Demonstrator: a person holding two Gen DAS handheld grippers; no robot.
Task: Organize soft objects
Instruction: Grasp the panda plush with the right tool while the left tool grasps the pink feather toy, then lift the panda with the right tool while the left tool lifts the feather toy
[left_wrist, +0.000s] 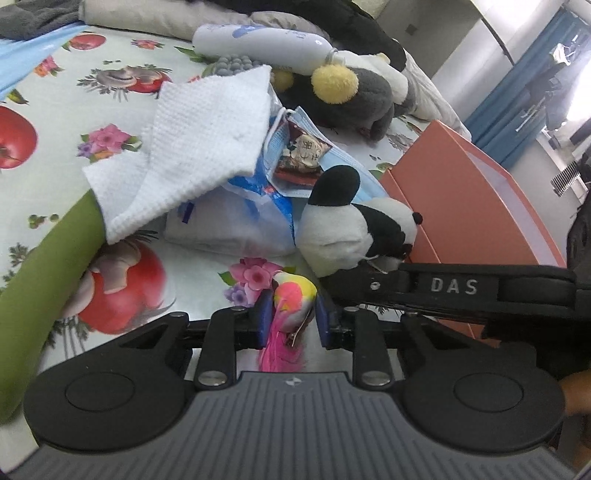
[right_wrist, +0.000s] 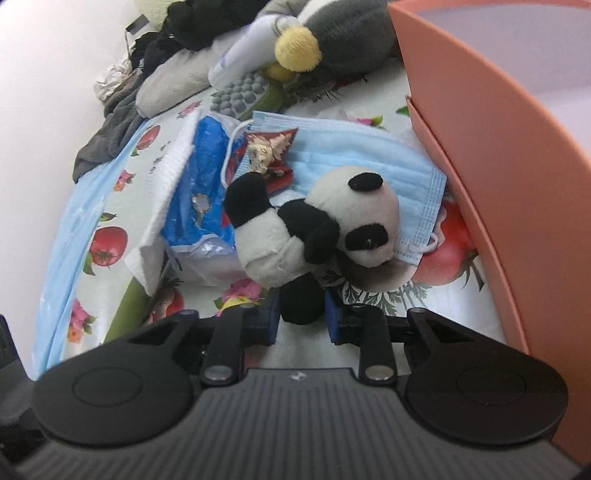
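- The small bird toy (left_wrist: 291, 301) is partly hidden: its pink feather tail runs down behind the left gripper (left_wrist: 290, 319) body, so its end cannot be seen.
- The panda plush (right_wrist: 314, 229) has its lower leg tucked between the blue pads of the right gripper (right_wrist: 301, 319); in the left wrist view the right gripper's black finger covers the panda's underside.
- The white plastic bag (left_wrist: 236, 225) lies under a white waffle cloth (left_wrist: 199, 147); what it holds is hard to make out, perhaps folded tissue.
- The grey plush (left_wrist: 351, 99) with a yellow pom-pom is cut off by the frame top in the right wrist view.
- The orange box (right_wrist: 491, 147) stands open at the right edge of the bedsheet (left_wrist: 55, 155); only a bare pale inner wall shows, and its floor is out of sight.
- A blue face mask (right_wrist: 369, 155) lies flat beside the box with a red snack packet (right_wrist: 266, 155) on it; the panda's head rests on the mask.
- The bird toy is yellow, pink and orange, lying on the floral sheet just in front of the panda.
- The left gripper's jaws are narrowed onto the bird toy, pads against its sides.
- The right gripper's jaws are narrowed onto the panda's black leg, pressing it from both sides.
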